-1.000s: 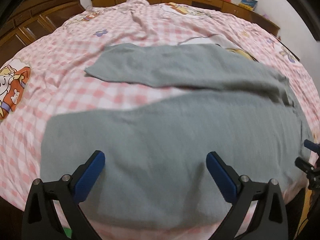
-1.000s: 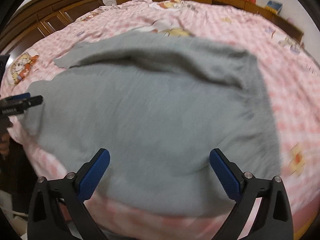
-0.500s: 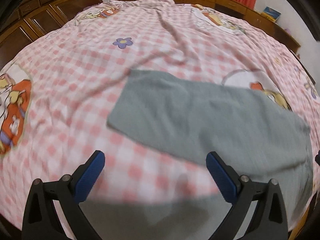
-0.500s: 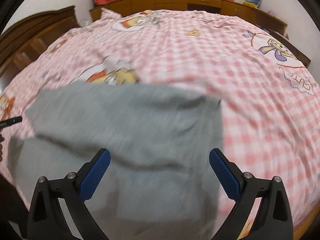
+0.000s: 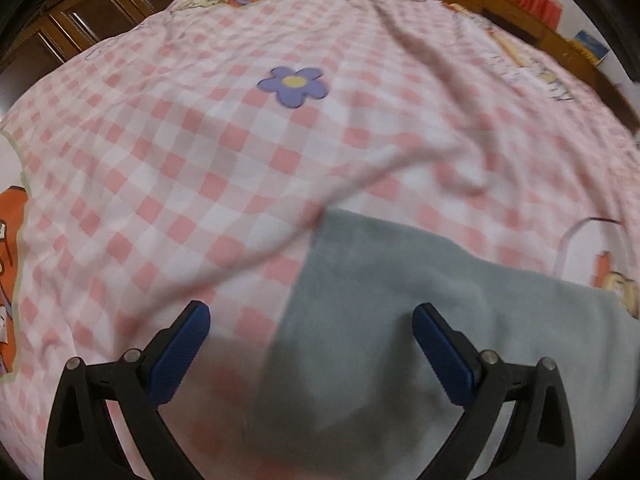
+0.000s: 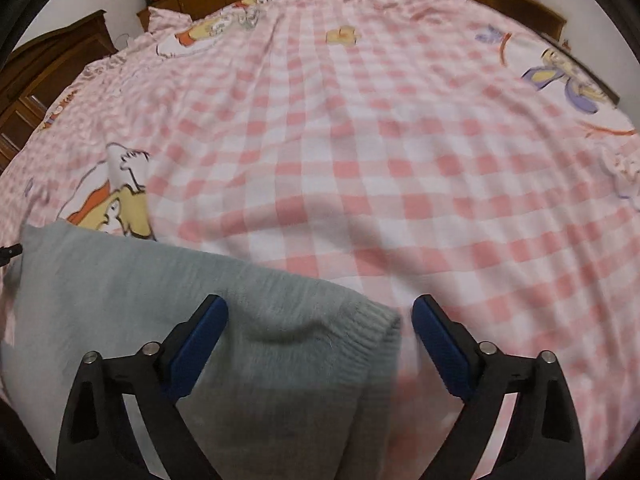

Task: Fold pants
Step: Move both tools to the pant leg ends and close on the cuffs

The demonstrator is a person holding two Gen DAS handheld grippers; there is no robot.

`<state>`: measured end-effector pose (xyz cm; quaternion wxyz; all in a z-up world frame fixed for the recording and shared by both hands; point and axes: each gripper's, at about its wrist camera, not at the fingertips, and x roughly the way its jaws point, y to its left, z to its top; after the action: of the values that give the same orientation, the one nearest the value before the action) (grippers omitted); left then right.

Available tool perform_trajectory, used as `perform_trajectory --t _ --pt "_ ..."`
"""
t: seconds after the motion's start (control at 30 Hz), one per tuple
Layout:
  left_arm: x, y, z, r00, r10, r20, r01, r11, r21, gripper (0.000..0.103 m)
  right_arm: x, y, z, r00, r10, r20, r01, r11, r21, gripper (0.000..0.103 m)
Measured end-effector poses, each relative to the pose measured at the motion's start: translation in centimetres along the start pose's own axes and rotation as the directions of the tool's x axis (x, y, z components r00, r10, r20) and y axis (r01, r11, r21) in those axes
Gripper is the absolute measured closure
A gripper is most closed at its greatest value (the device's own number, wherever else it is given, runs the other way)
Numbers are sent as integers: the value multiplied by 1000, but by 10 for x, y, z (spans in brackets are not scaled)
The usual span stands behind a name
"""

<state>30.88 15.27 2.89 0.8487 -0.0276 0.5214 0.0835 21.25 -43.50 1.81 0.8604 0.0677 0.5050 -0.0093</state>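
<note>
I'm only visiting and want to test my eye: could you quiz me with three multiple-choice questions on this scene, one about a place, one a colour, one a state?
1. Where do the pants lie?
A. on a checked bed sheet
B. on a chair
C. in a drawer

2. What colour is the flower printed on the sheet?
A. green
B. purple with a yellow centre
C. black

3. How is the right gripper?
A. shut on the cloth
B. out of view
C. open

Answers: 1 A, pink checks surround the pants. 2 B, the left view shows it. 3 C, the fingers stand wide apart.
</note>
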Motion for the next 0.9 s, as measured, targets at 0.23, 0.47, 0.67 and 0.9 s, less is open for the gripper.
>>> perform_trajectory --t 0.23,0.47,0.67,0.9 --pt "7 -9 0 993 -119 10 119 993 -3 3 21 6 -6 1000 -23 -19 22 999 -33 8" --pt "3 -26 4 989 -143 24 143 990 13 64 11 9 -6 1000 3 -27 -4 1000 -29 52" --pt "-28 -22 3 973 -222 69 221 975 26 95 -16 14 -4 998 64 18 -63 997 -53 79" --pt "-88 1 -11 945 -274 178 270 962 46 95 -74 20 -21 987 95 128 -77 987 -139 79"
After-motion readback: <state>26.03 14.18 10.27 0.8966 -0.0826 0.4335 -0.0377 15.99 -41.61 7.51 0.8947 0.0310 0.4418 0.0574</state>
